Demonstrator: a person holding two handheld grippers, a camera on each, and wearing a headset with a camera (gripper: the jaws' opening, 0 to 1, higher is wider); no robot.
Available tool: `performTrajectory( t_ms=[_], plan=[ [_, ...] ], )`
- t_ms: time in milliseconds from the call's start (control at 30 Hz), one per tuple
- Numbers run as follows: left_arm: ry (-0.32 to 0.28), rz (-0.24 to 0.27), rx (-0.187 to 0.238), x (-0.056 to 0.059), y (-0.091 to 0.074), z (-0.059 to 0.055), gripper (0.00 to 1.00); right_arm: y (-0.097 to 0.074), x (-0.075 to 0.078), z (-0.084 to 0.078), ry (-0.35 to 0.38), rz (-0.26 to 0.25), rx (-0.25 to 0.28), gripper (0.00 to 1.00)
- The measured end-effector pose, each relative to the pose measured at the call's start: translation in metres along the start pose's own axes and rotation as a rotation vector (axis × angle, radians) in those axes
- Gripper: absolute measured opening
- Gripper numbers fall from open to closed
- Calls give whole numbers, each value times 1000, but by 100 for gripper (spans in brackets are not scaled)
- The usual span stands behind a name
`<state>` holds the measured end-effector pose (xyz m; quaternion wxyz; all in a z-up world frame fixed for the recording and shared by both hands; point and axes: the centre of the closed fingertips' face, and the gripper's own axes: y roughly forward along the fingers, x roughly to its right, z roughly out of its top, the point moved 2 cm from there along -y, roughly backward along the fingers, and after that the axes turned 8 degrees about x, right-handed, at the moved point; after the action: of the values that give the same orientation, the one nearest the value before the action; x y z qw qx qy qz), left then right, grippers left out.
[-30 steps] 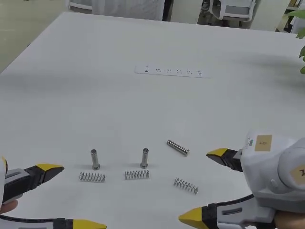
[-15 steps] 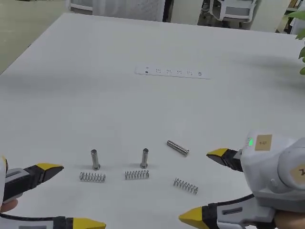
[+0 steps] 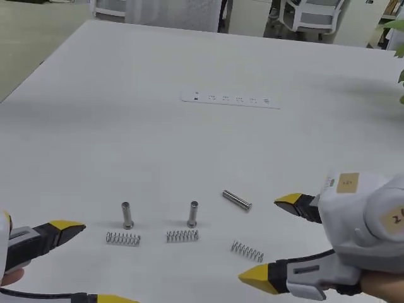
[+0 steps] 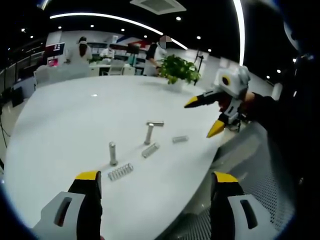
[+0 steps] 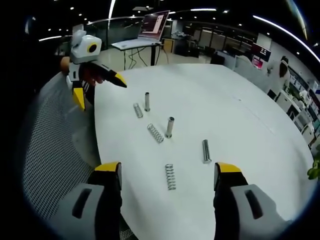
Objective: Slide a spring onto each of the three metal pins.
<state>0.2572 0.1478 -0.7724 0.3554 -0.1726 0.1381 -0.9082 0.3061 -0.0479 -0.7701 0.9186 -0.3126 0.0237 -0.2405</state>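
The right gripper hung low over the near right part of the white table, its yellow-tipped jaws spread wide with nothing between them. In the right gripper view, the right spring lay flat on the table just ahead of the gap between the jaws, apart from both tips. The third pin lay on its side a little beyond that spring, nearer the far jaw. The left gripper was at the near left edge, its jaws likewise parted and empty. The left pin and the middle pin stood upright, each with a spring lying flat on the table just in front of it: the left spring and the middle spring, close to their pins but not touching them. Every spring lay loose on the table, off the pins. A power strip lay farther back across the table.
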Motion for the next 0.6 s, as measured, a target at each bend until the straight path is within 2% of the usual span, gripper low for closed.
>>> performTrajectory(
  t_ms=[600],
  plan=[
    [11, 9, 9, -2, -1, 2, 87, 23, 38, 18, -46, -24, -9, 61]
  ],
)
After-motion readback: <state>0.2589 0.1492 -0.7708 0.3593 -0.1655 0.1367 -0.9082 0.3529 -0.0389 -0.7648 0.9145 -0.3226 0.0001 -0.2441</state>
